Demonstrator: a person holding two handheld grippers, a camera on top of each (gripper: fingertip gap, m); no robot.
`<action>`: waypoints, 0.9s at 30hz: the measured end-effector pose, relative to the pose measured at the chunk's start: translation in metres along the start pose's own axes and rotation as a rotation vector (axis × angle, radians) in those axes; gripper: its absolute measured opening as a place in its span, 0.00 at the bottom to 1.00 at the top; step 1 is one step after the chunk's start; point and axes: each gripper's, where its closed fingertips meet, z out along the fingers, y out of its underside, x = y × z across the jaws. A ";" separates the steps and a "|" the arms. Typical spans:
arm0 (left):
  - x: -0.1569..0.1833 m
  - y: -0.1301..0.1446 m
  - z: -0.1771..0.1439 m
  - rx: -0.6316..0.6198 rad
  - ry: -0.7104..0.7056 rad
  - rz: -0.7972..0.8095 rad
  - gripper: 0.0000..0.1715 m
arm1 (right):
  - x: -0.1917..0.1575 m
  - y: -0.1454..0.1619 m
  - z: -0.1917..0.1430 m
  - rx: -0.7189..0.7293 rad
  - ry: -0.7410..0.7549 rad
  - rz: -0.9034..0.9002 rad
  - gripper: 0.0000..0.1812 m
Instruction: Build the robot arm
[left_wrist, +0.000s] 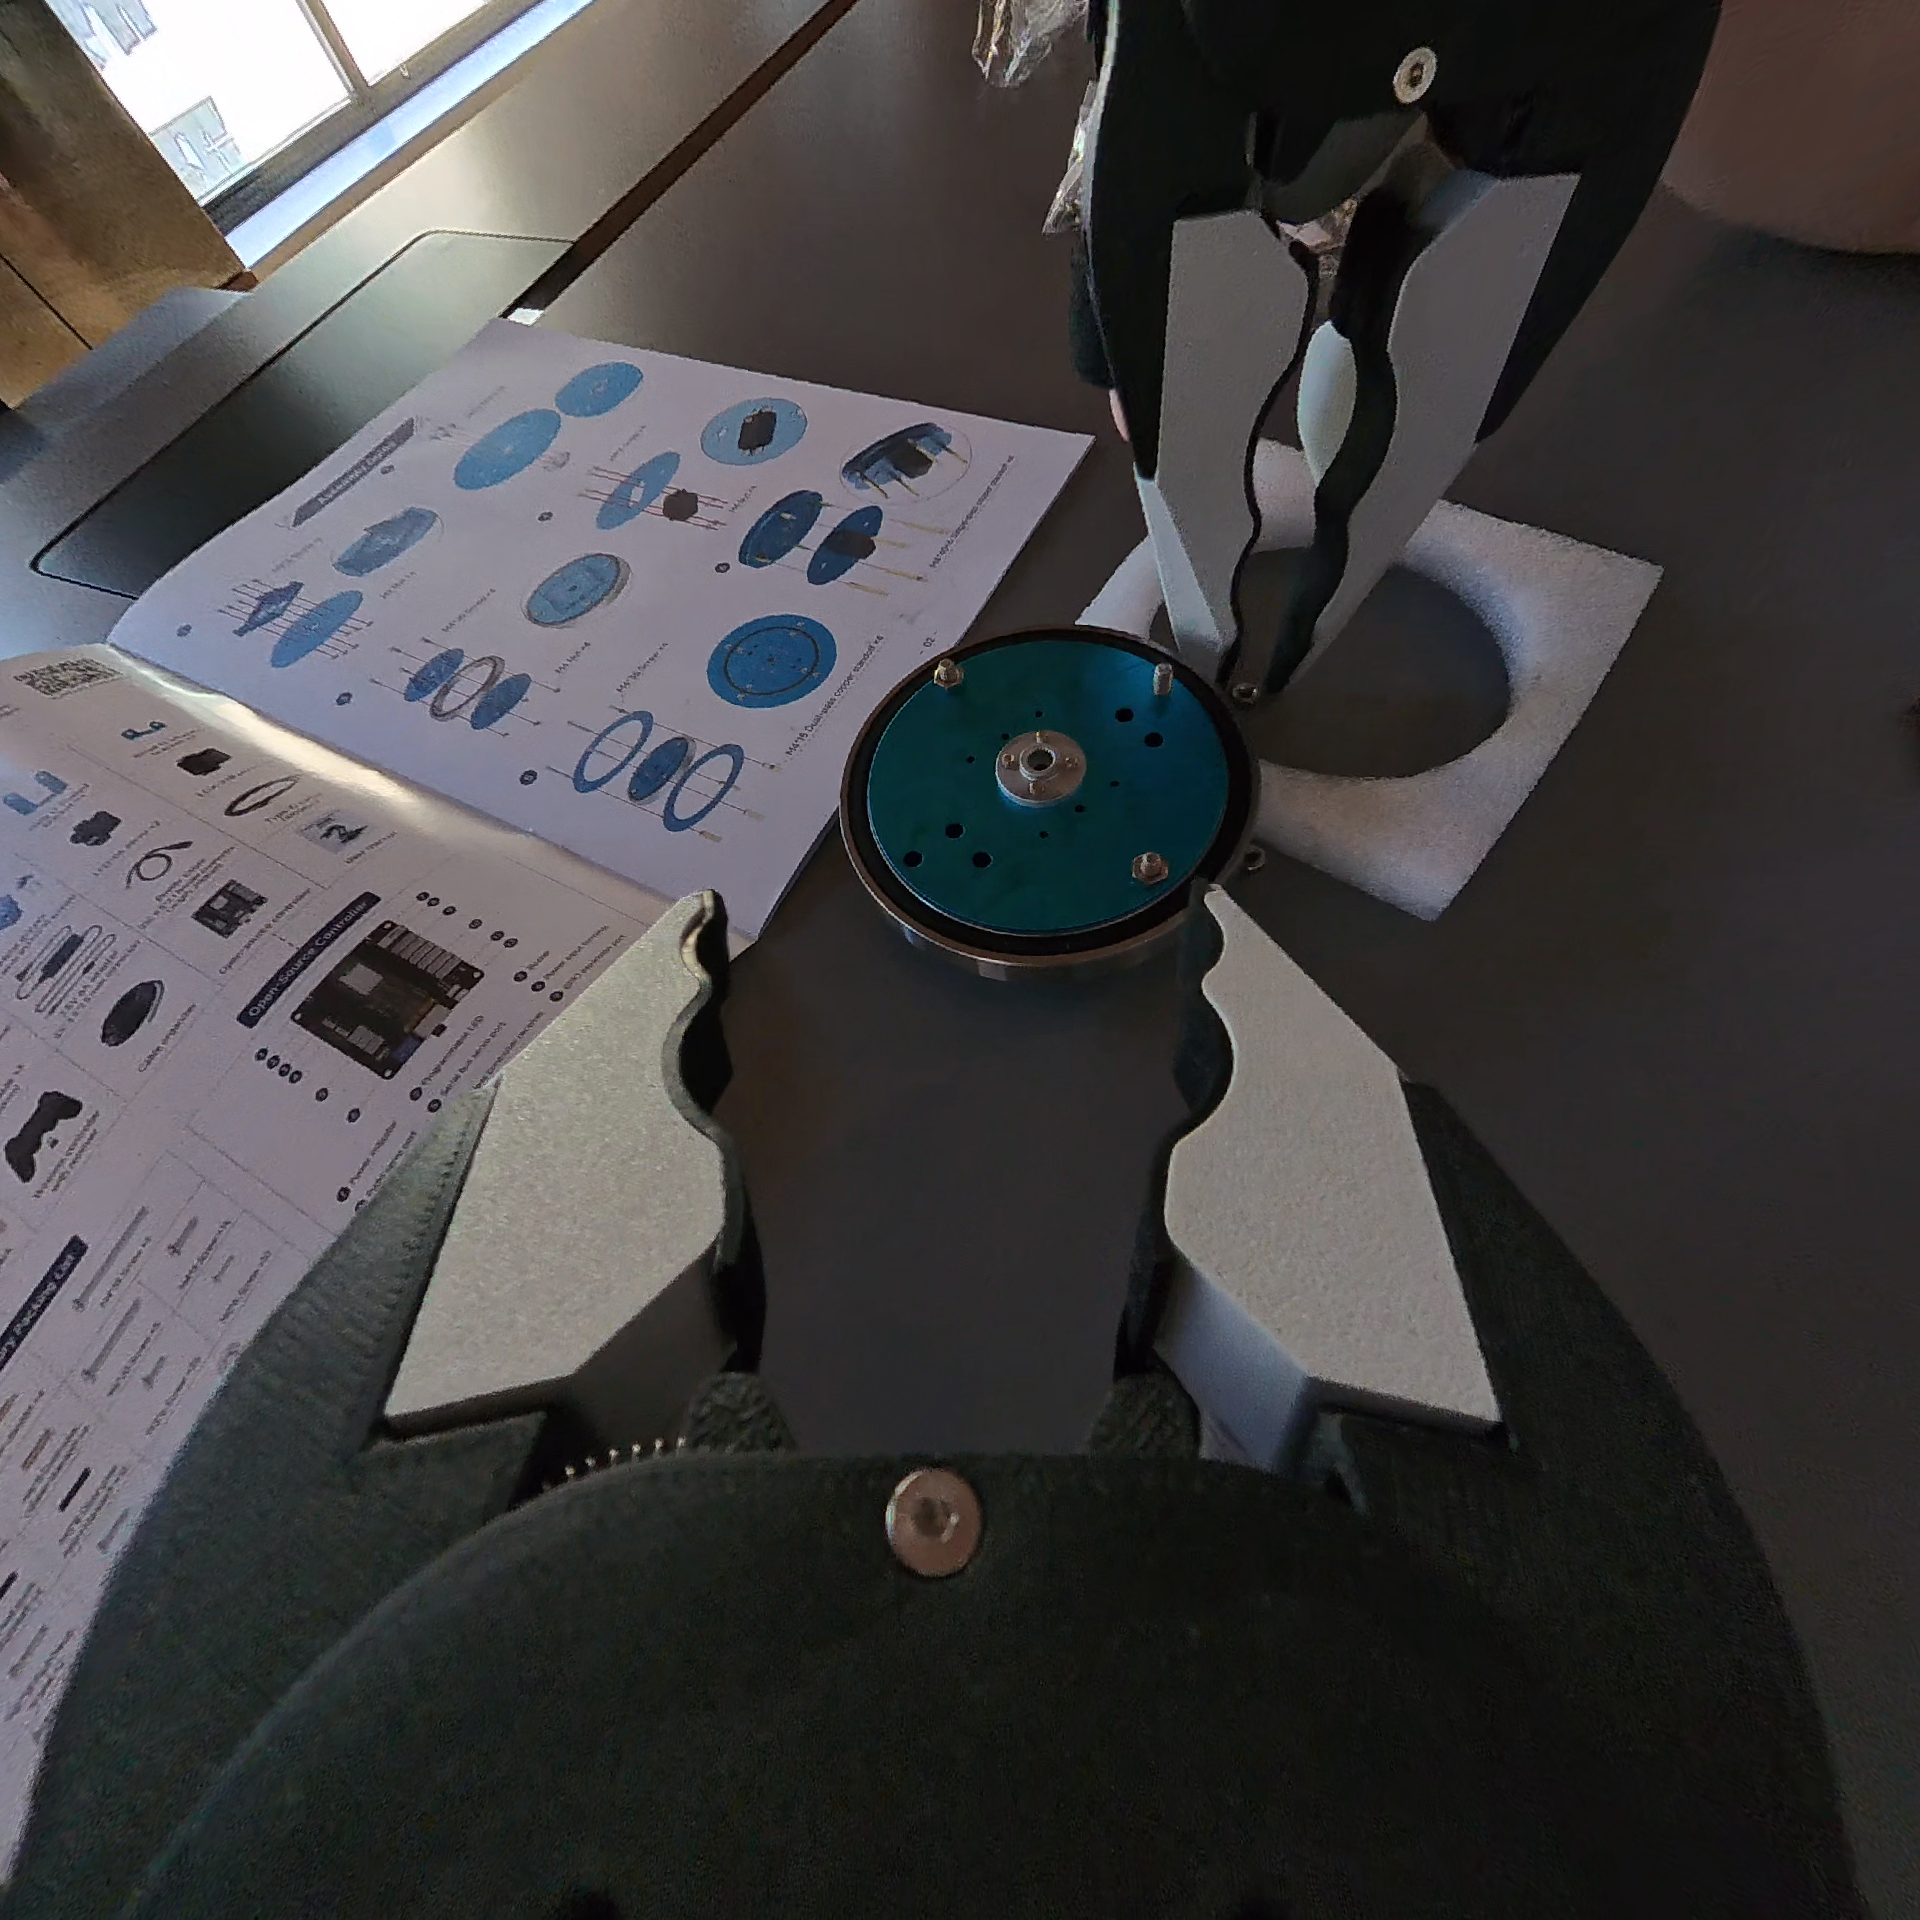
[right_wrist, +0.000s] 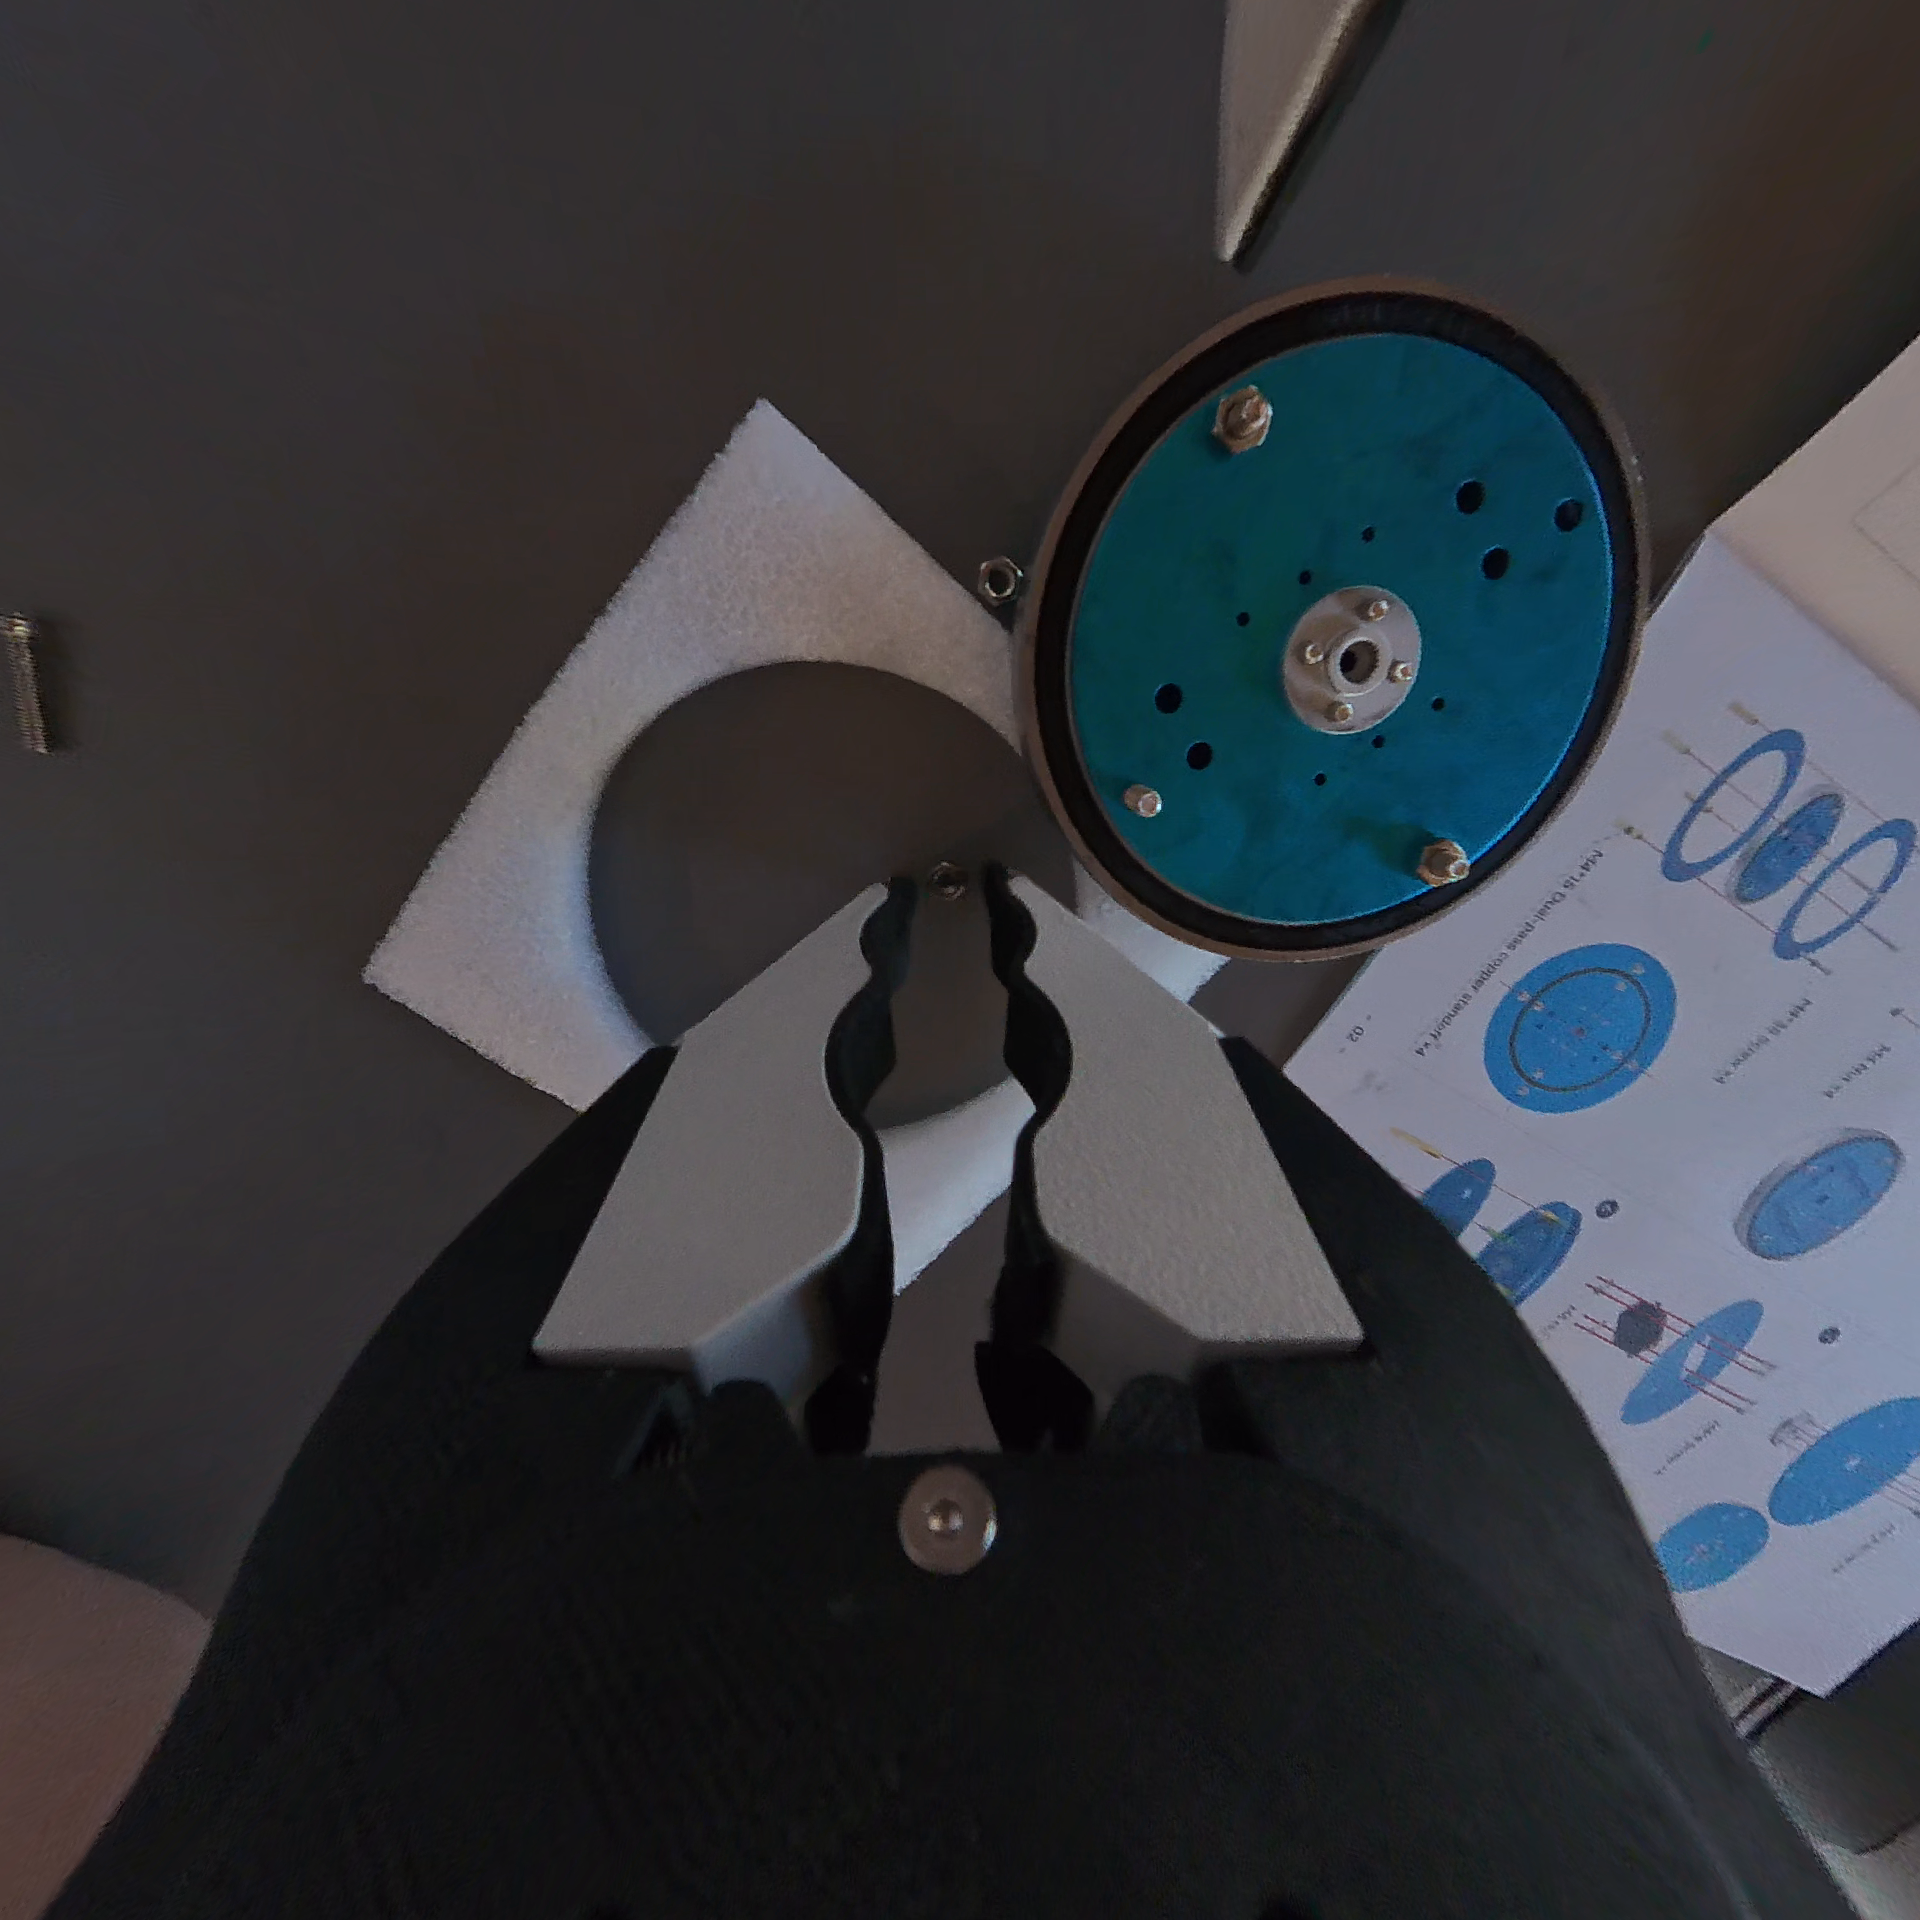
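A blue round plate (left_wrist: 1049, 831) with a black ring, a metal hub and three upright studs lies on the dark table; it also shows in the right wrist view (right_wrist: 1340, 831). My left gripper (left_wrist: 961, 912) is open and empty, its jaws spread just in front of the plate. My right gripper (right_wrist: 945, 885) points down onto the table inside the hole of a white foam sheet (right_wrist: 769, 520). Its jaws stand narrowly apart on either side of a small nut (right_wrist: 943, 878), with slim gaps showing. The left wrist view shows the right gripper (left_wrist: 1255, 681) beside the plate's far right edge.
An open instruction booklet (left_wrist: 623, 582) lies left of the plate, also in the right wrist view (right_wrist: 1714, 1143). A second nut (right_wrist: 1000, 579) lies against the plate's rim. A loose screw (right_wrist: 26, 681) lies far left. Plastic bags (left_wrist: 1013, 47) lie at the back.
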 end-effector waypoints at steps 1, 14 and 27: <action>0.000 0.000 0.000 0.002 0.003 -0.001 0.51 | -0.001 -0.002 0.000 0.010 -0.008 0.007 0.08; 0.001 0.001 0.000 -0.003 0.006 -0.003 0.50 | -0.002 -0.002 0.001 0.014 -0.019 0.027 0.05; 0.000 -0.002 -0.002 0.015 0.005 0.000 0.48 | -0.002 -0.002 0.001 0.034 -0.028 0.028 0.03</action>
